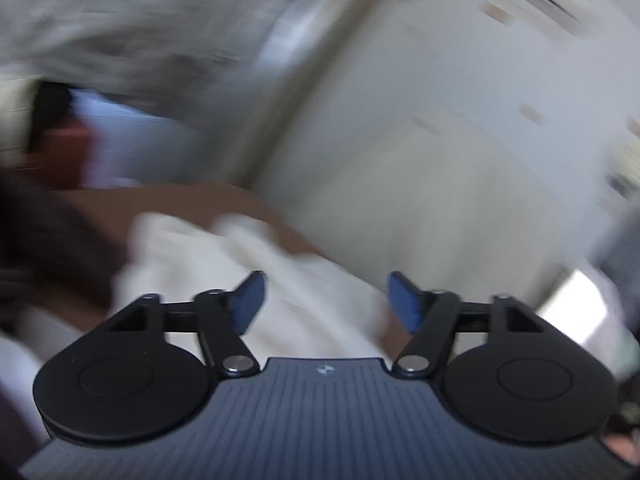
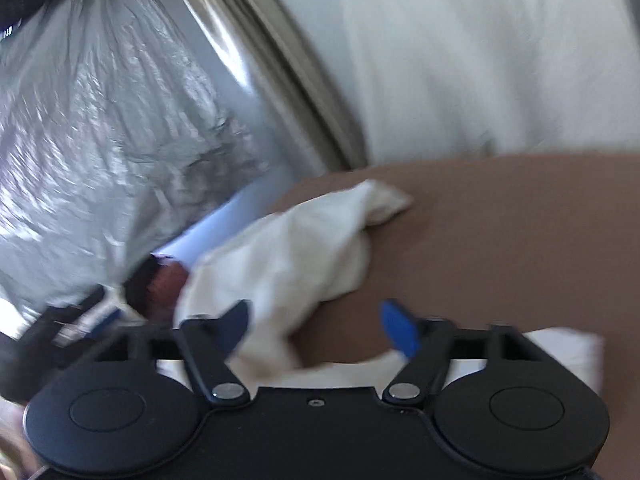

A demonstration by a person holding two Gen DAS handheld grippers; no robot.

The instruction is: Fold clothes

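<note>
A white garment [image 2: 288,248] lies crumpled on the brown table [image 2: 500,240], its far end bunched to a point. My right gripper [image 2: 320,330] hangs above its near part, jaws wide apart, blue pads touching nothing. In the left wrist view the same white garment [image 1: 224,272] spreads below my left gripper [image 1: 328,300], which is open too, with only air between its blue fingers [image 1: 250,300]. That view is badly blurred. A white folded piece [image 2: 568,352] shows at the near right, partly behind the right gripper.
A crinkled silver plastic sheet [image 2: 100,128] hangs at the left, next to a metal frame [image 2: 280,68]. A white wall or panel [image 1: 440,140] stands behind the table. A dark and reddish object [image 2: 160,280] sits at the table's left edge.
</note>
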